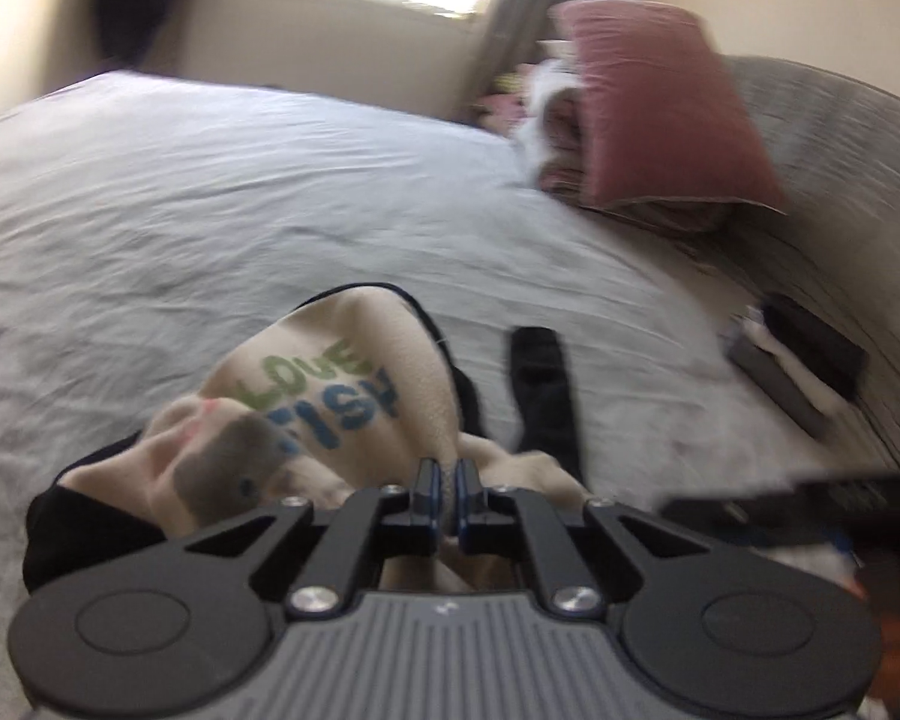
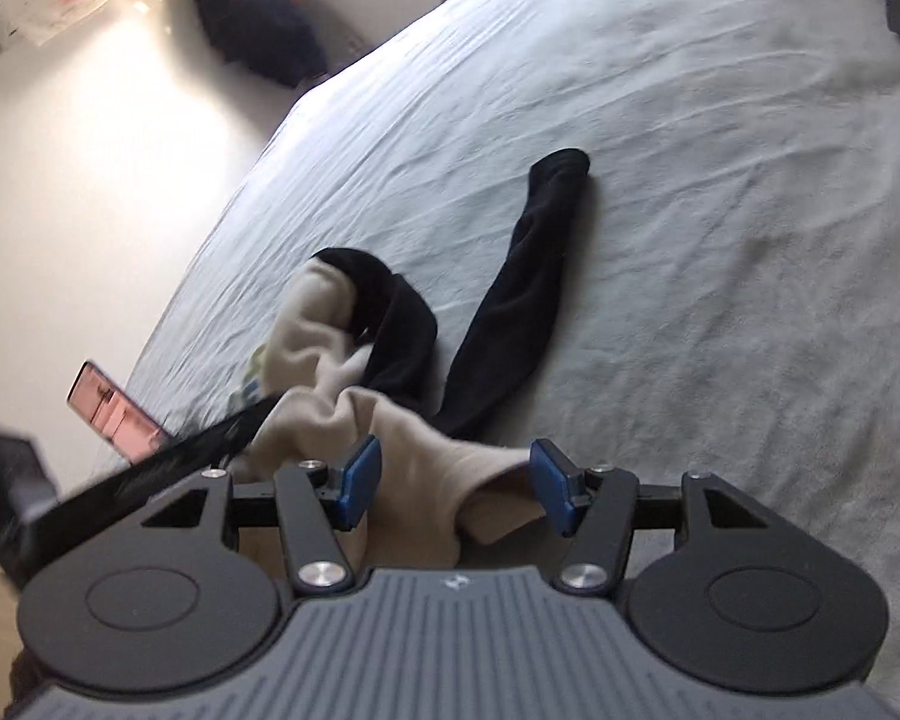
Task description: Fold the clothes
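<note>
Now the left gripper (image 1: 448, 471) pinches the cream hem of the shirt (image 1: 354, 384), bunched on the bed (image 1: 210, 192); the right gripper (image 2: 456, 480) is spread, cream cloth lying between its jaws

Both wrist cameras look closely down along their jaws, sharing the cream sweatshirt (image 1: 354, 360) (image 2: 330, 408) and bed (image 1: 150, 192) (image 2: 690, 180).

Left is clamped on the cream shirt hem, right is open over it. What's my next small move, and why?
Probably close the right gripper on the cream fabric lying between its open fingers. The left gripper is already shut on the shirt, which is bunched with one black sleeve stretched across the bedsheet; a second grip lets you spread it.
</note>
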`<state>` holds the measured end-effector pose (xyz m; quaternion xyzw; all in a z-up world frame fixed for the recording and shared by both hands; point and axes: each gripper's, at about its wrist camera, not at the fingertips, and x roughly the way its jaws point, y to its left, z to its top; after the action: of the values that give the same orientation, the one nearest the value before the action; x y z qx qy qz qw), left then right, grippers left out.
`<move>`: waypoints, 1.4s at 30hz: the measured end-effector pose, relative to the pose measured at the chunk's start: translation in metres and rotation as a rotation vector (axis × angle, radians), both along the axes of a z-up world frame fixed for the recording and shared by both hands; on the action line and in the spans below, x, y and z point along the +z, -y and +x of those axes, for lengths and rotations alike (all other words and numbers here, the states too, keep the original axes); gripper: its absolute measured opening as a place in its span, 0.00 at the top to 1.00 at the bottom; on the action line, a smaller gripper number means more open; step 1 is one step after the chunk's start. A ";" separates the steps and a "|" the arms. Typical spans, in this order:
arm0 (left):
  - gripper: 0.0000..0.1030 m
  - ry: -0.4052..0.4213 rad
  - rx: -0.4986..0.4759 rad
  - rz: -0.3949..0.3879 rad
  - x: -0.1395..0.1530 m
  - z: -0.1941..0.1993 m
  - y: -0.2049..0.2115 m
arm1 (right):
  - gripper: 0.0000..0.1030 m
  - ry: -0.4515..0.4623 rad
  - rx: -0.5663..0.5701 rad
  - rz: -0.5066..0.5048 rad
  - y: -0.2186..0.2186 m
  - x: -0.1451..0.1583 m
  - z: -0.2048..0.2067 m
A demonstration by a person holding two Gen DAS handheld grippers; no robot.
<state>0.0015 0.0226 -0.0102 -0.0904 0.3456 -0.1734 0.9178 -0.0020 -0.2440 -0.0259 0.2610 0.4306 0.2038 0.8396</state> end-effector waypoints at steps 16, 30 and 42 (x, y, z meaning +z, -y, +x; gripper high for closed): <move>0.58 -0.057 -0.153 -0.051 0.002 -0.028 -0.033 | 0.42 0.031 -0.072 -0.102 -0.021 0.002 0.040; 0.26 -0.198 0.354 -0.014 -0.008 0.006 -0.121 | 0.33 0.034 -0.058 -0.046 -0.082 0.028 0.107; 0.26 -0.306 0.437 -0.145 -0.028 0.022 -0.152 | 0.31 0.056 0.026 -0.283 -0.121 0.008 0.143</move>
<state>0.0234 0.1744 -0.0384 -0.2534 0.4393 0.0203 0.8616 0.1415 -0.1227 -0.0177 0.1284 0.4346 0.1590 0.8771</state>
